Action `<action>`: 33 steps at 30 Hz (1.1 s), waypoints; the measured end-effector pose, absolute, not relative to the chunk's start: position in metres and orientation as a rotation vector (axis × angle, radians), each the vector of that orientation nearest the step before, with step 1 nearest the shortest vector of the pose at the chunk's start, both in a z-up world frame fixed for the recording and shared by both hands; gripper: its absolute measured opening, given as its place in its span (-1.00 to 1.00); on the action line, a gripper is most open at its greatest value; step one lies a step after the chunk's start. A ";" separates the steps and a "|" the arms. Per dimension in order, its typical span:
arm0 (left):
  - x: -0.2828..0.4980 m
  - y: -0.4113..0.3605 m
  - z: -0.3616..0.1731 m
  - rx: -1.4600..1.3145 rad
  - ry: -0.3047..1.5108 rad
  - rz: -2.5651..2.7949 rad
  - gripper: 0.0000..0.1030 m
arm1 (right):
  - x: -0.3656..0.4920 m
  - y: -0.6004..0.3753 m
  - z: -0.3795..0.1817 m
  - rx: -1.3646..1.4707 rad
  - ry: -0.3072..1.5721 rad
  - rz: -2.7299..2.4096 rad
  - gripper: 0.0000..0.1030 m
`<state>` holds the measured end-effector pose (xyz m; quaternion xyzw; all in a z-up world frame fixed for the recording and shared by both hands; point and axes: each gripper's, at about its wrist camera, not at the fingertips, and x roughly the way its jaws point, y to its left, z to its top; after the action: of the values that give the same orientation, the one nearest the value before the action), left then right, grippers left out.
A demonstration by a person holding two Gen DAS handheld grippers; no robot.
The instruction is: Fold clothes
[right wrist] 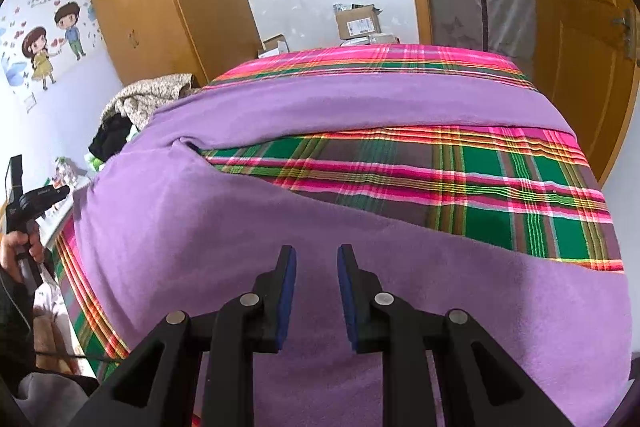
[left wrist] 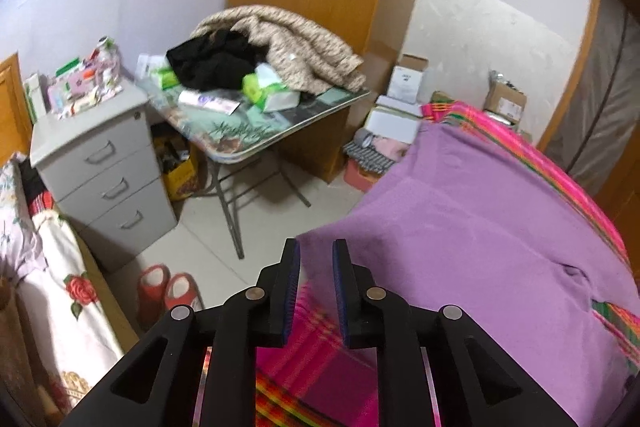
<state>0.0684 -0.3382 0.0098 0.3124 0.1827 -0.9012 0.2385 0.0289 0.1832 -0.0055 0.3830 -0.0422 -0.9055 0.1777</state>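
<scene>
Right wrist view: nearest to the camera, the right gripper (right wrist: 317, 259) hangs just above the purple garment (right wrist: 248, 227), its jaws apart by a moderate gap, with nothing between them and, as far as I can see, not touching the cloth. The garment lies spread on the plaid bedsheet (right wrist: 500, 183), which is the landmark here. It looks like trousers, with two legs opening toward the right side of the sheet and plaid showing between them.

To fold well, I think each gripper should pinch only the garment's edge, not the sheet under it, and both should lift together so the cloth stays flat.

In the left wrist view, the left gripper (left wrist: 316, 255) is also open to a similar width and empty. It hovers over the garment's near corner, at the sheet's edge. Beyond the sheet stands a folding table (left wrist: 256, 135) carrying a pile of clothes (left wrist: 280, 47).
</scene>
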 end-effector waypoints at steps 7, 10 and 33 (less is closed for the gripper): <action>0.049 -0.267 0.025 0.918 0.369 -2.685 -0.57 | 0.031 0.183 -0.002 1.077 -0.145 -2.542 -0.50; 0.039 -0.238 0.023 0.973 0.319 -2.753 -0.57 | 0.032 0.182 0.002 1.083 -0.125 -2.552 -0.50; 0.016 -0.136 0.035 1.039 0.021 -2.923 -0.57 | 0.021 0.166 0.034 1.021 0.112 -2.561 -0.50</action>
<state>0.0164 -0.1358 0.0349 0.3350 0.0067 -0.9420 0.0196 0.0212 0.1655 0.0343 0.3633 0.0398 -0.9112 0.1901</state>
